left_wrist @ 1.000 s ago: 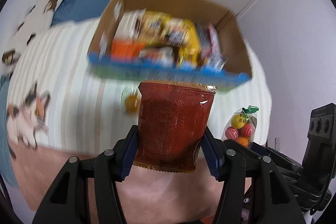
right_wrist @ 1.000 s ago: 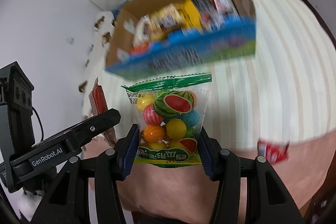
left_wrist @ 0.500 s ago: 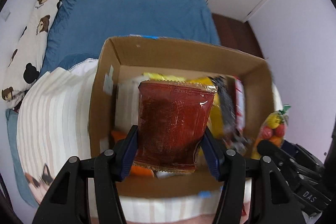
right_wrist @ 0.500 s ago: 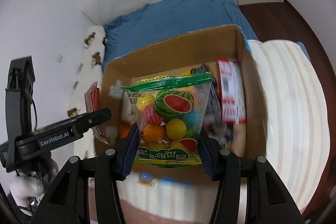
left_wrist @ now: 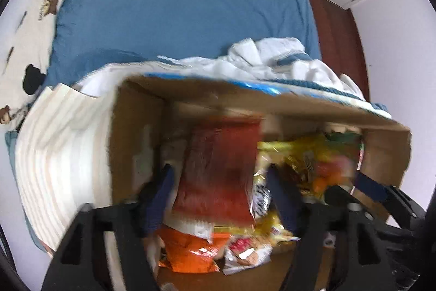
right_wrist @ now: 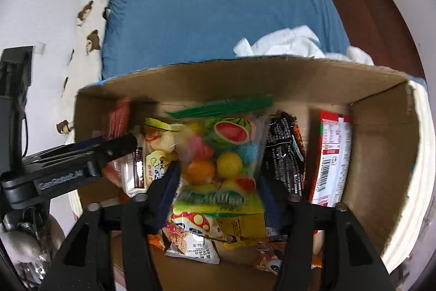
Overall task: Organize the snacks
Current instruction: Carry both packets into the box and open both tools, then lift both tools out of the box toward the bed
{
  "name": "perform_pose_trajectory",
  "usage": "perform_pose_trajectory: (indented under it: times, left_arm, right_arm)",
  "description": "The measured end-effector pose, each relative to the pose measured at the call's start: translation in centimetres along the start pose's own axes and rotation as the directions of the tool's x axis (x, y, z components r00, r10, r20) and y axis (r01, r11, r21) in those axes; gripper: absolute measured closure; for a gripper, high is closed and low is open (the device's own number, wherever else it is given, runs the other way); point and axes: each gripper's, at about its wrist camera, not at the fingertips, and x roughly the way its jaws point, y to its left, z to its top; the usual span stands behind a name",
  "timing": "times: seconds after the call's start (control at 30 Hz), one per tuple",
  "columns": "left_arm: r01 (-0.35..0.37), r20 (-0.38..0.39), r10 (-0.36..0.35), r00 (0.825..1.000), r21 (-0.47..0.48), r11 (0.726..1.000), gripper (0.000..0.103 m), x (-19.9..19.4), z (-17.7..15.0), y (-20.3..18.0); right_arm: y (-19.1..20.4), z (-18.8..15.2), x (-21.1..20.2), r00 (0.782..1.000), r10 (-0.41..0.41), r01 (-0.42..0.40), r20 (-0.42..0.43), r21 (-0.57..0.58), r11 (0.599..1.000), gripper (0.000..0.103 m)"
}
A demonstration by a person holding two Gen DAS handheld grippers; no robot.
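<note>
Left gripper [left_wrist: 218,182] clamped on red snack packet [left_wrist: 218,168], low inside cardboard box [right_wrist: 245,78] toward its left wall. Right gripper [right_wrist: 218,182] clamped on bag of fruit-shaped candies [right_wrist: 220,154], over the packets at mid-box, black packet [right_wrist: 286,154] just right. For clean placement: lower until each bag rests on the pile (left view blurred, contact uncertain), then release, withdrawing straight up to avoid dragging neighbours.

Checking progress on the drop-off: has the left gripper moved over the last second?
Yes. The left gripper with its red packet has advanced into the cardboard box.
</note>
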Motion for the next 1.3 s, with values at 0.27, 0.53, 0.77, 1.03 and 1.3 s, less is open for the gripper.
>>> perform_pose_trajectory:
  times: [0.27,0.53,0.77,1.03,1.3]
  left_arm:
    - [0.010,0.005,-0.010,1.000,0.006,1.000,0.010,-0.2,-0.6,-0.2]
    - [0.003,0.064,-0.003,0.998,0.012,1.000,0.010,-2.2,-2.7,-0.6]
    - [-0.013,0.168,0.007,0.986,0.036,0.999,0.010,-4.9,-6.6,-1.0]
    - [-0.050,0.314,0.029,0.949,0.059,0.997,0.010,-7.9,-12.7,-1.6]
    - [-0.084,0.451,0.046,0.891,0.065,0.994,0.010,-11.2,-19.3,-1.8]
  right_arm:
    - [-0.1,-0.9,-0.2,0.999,-0.038,0.038,0.021,0.000,0.999,0.007]
    - [-0.5,-4.0,-2.1,0.996,-0.058,0.058,0.065,0.002,0.998,0.007]
    - [-0.7,-7.3,-3.8,0.988,-0.077,0.079,0.137,-0.009,0.997,0.007]
    - [0.1,-12.8,-7.1,0.955,-0.110,0.126,0.276,-0.039,0.991,0.007]
    - [1.7,-19.0,-10.8,0.912,-0.106,0.146,0.397,-0.072,0.987,0.007]
